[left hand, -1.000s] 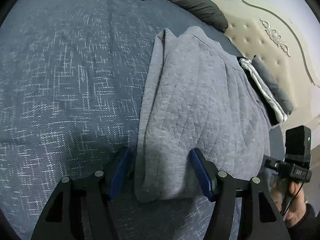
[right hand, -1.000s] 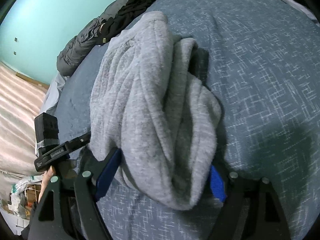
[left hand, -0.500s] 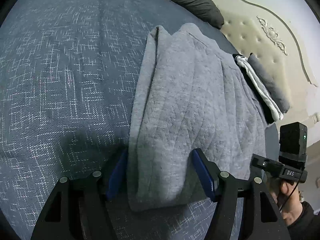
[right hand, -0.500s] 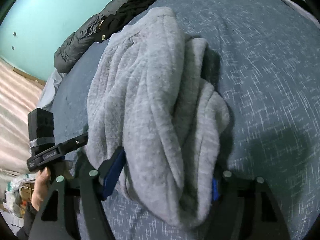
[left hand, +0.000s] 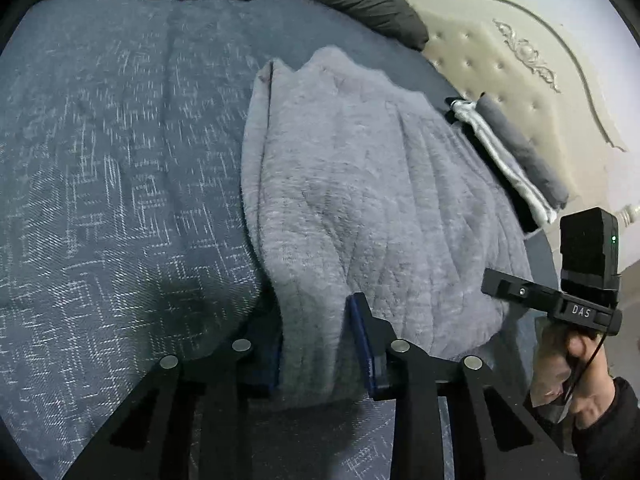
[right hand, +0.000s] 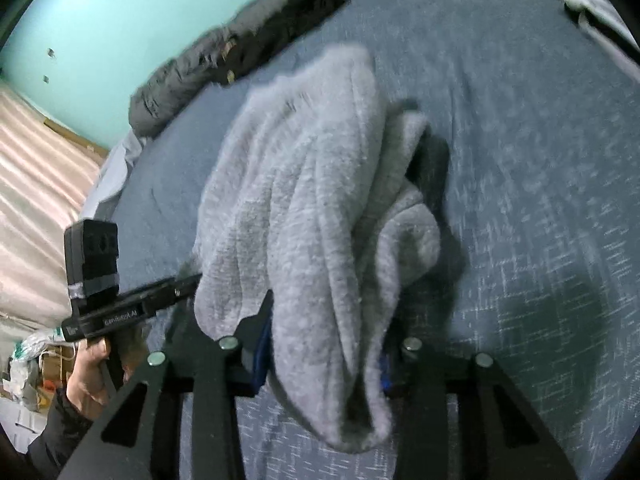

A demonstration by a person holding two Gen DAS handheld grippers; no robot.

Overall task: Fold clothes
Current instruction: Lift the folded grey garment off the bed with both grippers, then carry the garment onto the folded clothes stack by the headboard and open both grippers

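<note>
Left gripper (left hand: pixel 316 344): jaws narrowed onto a bunched edge of the grey fleece garment (left hand: pixel 360 200), fabric pinched between the blue pads. Right gripper (right hand: pixel 324 356): same, clamped on the garment's (right hand: pixel 312 208) other end, a fold drooping past the jaws. The garment lies lengthwise mid-bed on the blue bedspread (left hand: pixel 120 160), with both gripped ends near its front edge. Only the left view shows the tufted headboard (left hand: pixel 520 80) and the folded stack (left hand: pixel 516 160) at that edge. Only the right view shows the teal wall (right hand: pixel 120 20). Dark bedding (right hand: pixel 224 60) along the far edge.
</note>
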